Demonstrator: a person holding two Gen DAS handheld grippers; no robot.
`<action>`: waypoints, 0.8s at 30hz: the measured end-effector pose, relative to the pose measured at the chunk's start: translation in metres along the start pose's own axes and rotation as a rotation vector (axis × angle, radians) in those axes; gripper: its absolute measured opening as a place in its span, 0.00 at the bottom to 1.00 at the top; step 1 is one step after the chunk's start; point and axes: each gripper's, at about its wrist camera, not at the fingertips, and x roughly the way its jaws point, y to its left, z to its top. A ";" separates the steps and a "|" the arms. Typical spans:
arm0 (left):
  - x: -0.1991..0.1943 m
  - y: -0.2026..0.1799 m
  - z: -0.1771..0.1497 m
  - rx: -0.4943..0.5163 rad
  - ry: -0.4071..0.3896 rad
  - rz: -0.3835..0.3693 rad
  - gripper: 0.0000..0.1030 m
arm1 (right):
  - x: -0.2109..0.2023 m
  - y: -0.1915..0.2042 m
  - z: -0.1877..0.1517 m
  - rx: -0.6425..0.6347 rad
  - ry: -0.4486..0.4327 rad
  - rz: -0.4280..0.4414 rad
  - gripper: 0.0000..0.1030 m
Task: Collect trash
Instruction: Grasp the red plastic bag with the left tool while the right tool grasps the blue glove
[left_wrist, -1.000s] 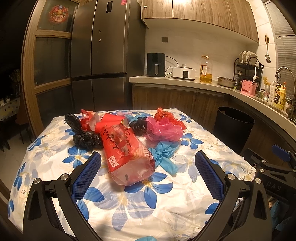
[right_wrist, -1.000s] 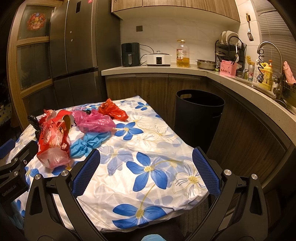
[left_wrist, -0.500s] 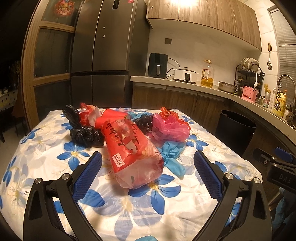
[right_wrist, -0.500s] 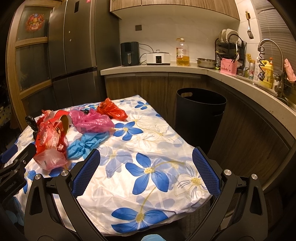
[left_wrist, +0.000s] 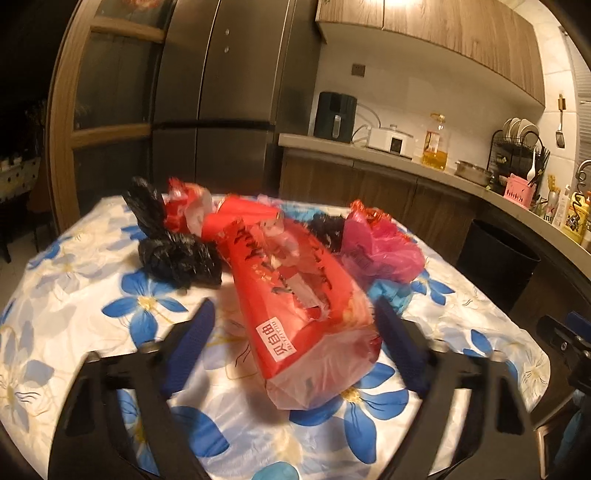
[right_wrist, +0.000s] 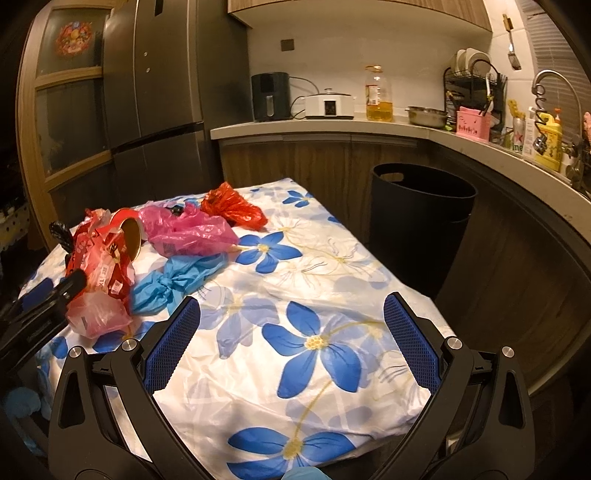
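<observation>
Left gripper (left_wrist: 291, 314) jaws have just been closing around the red bag (left_wrist: 295, 295) on the table (left_wrist: 92, 314), pads not pressing yet; right gripper (right_wrist: 291, 321) wide apart, empty, bin (right_wrist: 421, 206) beyond.

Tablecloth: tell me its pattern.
The tablecloth is white with big blue flowers with yellow centres, seen best in the right wrist view.
</observation>
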 end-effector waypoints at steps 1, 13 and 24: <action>0.004 0.002 0.000 -0.009 0.015 -0.005 0.66 | 0.003 0.002 0.000 -0.003 0.000 0.005 0.95; 0.029 0.013 -0.012 -0.037 0.110 -0.043 0.03 | 0.032 0.032 -0.004 -0.044 -0.004 0.097 0.95; -0.012 0.014 -0.001 -0.034 -0.015 -0.023 0.02 | 0.075 0.070 -0.021 -0.074 0.012 0.213 0.64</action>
